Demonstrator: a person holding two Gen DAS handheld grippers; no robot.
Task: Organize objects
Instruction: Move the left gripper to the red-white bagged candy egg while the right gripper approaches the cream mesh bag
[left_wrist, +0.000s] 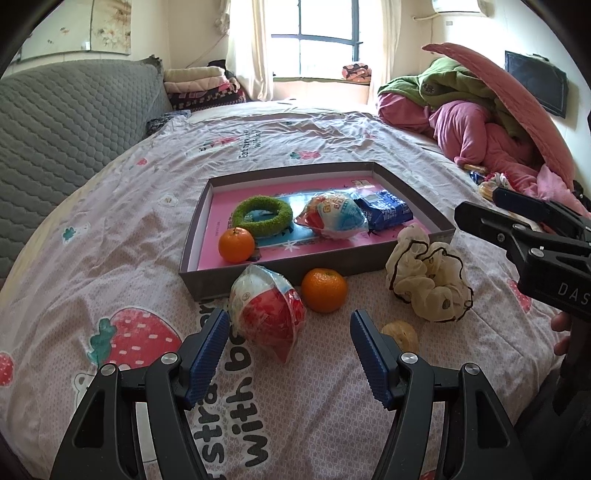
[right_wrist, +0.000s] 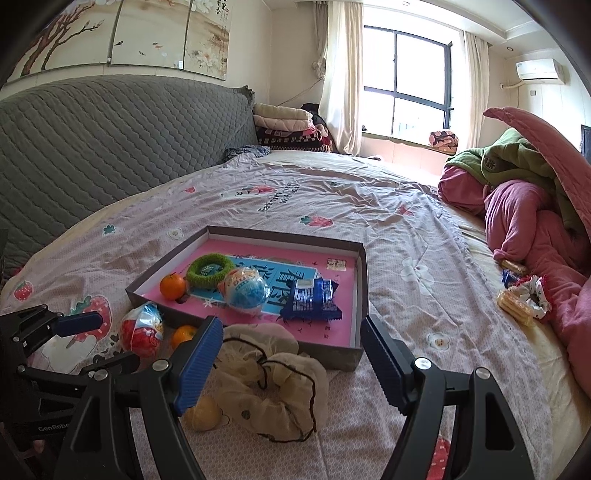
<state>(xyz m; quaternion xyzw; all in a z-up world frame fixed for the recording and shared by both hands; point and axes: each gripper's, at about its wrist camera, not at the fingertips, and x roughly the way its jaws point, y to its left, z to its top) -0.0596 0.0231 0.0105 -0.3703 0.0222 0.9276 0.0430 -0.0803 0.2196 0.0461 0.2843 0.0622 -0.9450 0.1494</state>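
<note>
My left hand-held gripper (left_wrist: 288, 332) is spread at lower centre, empty, before the red wrapped egg (left_wrist: 267, 310) on the bed, just outside the box (left_wrist: 258, 271); I judge it light, its film slippery, best pinched across the rounded middle.

My jaws carry ribbed blue pads (left_wrist: 210, 354). Below lies a pale pink bedsheet (left_wrist: 122, 236) printed with red strawberries and black lettering. The shallow grey cardboard box (left_wrist: 207, 284) has a pink floor. The round orange mandarin (left_wrist: 324, 290) sits beside a red-and-white wrapped egg (left_wrist: 266, 318) and a cream, dark-edged fabric scrunchie (left_wrist: 430, 275).
</note>
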